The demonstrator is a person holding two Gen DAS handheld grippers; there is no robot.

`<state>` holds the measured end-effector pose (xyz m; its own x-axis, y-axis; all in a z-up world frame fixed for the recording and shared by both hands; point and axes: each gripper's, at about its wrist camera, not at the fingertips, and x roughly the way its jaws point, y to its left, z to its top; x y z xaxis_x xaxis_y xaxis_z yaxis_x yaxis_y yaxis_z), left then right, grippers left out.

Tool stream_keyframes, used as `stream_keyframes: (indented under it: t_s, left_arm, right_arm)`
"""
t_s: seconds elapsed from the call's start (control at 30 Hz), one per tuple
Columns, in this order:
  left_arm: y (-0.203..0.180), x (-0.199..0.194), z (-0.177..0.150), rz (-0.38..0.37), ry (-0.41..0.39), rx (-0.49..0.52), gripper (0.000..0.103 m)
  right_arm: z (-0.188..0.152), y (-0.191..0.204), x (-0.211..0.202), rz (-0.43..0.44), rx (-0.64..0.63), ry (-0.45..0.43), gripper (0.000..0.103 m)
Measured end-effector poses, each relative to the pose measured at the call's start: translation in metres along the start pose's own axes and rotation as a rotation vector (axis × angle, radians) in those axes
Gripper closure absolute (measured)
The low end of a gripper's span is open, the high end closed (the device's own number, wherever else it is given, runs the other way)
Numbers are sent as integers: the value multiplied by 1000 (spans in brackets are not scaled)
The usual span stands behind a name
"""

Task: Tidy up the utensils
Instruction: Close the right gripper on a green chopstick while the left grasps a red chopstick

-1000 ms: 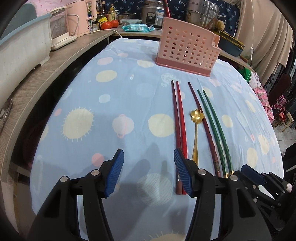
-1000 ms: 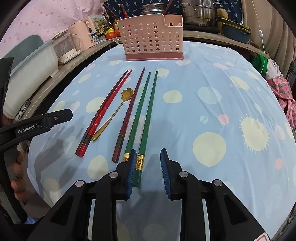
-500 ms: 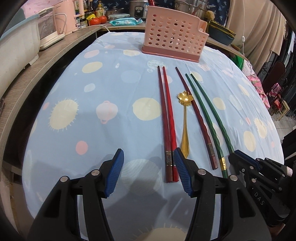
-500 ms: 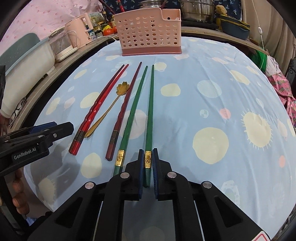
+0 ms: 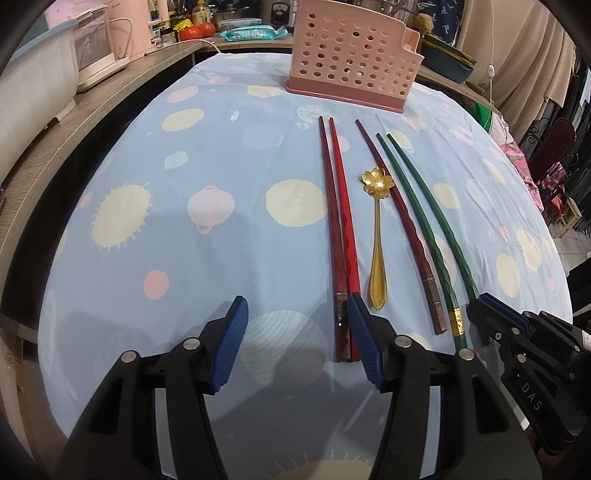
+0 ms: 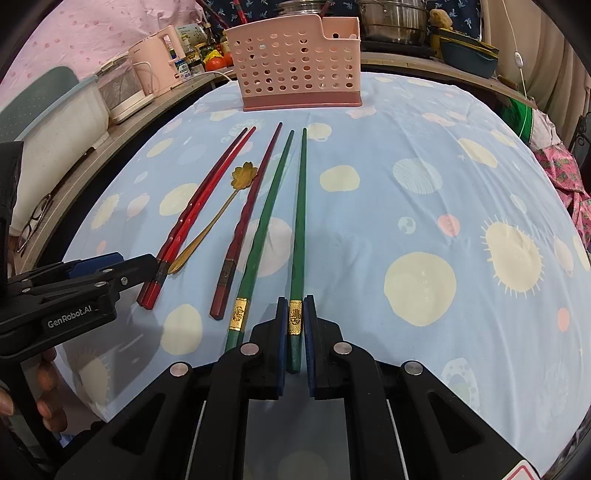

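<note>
On the blue cloth lie two red chopsticks (image 5: 341, 229) side by side, a gold flower spoon (image 5: 377, 236), a single dark red chopstick (image 5: 402, 225) and two green chopsticks (image 5: 424, 221). A pink perforated utensil basket (image 5: 351, 74) stands at the far end. My right gripper (image 6: 295, 314) is shut on the rightmost green chopstick (image 6: 300, 221) at its gold band. My left gripper (image 5: 295, 325) is open, its right finger beside the butt ends of the red pair. The same items show in the right wrist view: the red pair (image 6: 199, 210), the spoon (image 6: 221, 206) and the basket (image 6: 295, 74).
A wooden counter (image 5: 74, 122) runs along the left with white and pink appliances (image 6: 140, 81), bottles and tomatoes. Pots (image 6: 391, 18) and a dark bowl stand behind the basket. Glasses (image 6: 35, 221) lie on the counter. Chairs and fabric are beyond the table's right edge.
My right gripper has closed on the rightmost green chopstick. My left gripper has drawn back toward the near ends of the red chopsticks and stays open.
</note>
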<state>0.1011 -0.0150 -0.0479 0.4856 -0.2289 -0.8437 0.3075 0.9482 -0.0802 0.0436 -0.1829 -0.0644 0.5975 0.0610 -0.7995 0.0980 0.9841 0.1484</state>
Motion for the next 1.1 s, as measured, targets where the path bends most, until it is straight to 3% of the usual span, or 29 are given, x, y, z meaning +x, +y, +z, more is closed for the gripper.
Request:
stream_keyframes:
  t_s: [0.33, 0.67, 0.77, 0.87, 1.1]
  left_arm:
    - [4, -1, 0, 14, -9, -13, 59]
    - [-3, 2, -4, 38, -19, 26, 60]
    - [-2, 1, -4, 32, -22, 27, 73]
    - [-2, 0, -5, 7, -19, 29, 94]
    - [-5, -4, -7, -30, -10, 23, 96]
  right_arm:
    - [0, 0, 0, 2, 3, 0, 95]
    - [-1, -1, 0, 3, 6, 0, 95]
    - [-1, -1, 0, 3, 6, 0, 95]
    - [-1, -1, -1, 3, 5, 0, 95]
    - [-2, -2, -3, 9, 7, -1, 96]
